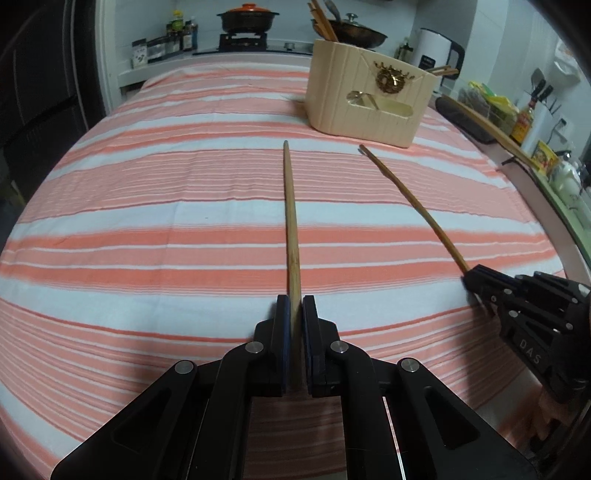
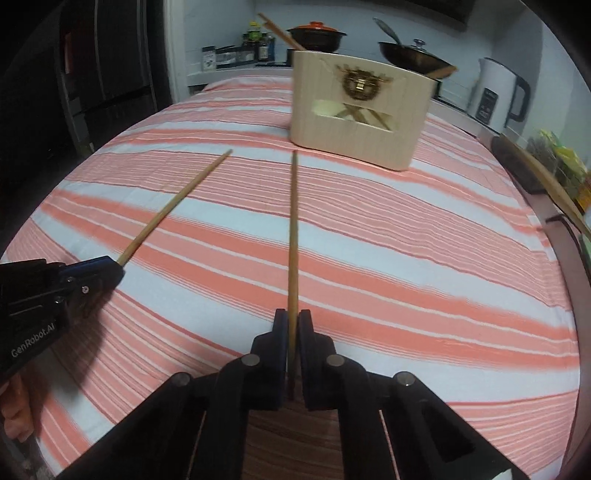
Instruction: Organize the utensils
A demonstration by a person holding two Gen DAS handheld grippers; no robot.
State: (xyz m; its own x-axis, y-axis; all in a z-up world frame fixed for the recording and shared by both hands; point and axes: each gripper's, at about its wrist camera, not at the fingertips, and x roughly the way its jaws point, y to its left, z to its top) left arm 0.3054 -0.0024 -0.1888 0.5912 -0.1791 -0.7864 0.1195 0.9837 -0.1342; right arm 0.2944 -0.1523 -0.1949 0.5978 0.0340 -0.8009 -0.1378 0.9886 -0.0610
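Note:
My left gripper (image 1: 294,301) is shut on a light wooden chopstick (image 1: 291,206) that points forward above the striped cloth. My right gripper (image 2: 291,317) is shut on a darker wooden chopstick (image 2: 294,229), also pointing forward. Each gripper shows in the other's view: the right gripper (image 1: 471,277) with its chopstick (image 1: 413,199), and the left gripper (image 2: 110,271) with its chopstick (image 2: 177,201). A cream utensil holder (image 1: 365,99) stands ahead, with chopsticks and a spoon inside; it also shows in the right wrist view (image 2: 354,110).
The table has a pink and white striped cloth (image 1: 147,229). Behind it are a stove with an orange-lidded pot (image 1: 247,18), a wok (image 1: 351,33) and a white kettle (image 1: 437,48). Bottles and packets (image 1: 517,118) line the right counter.

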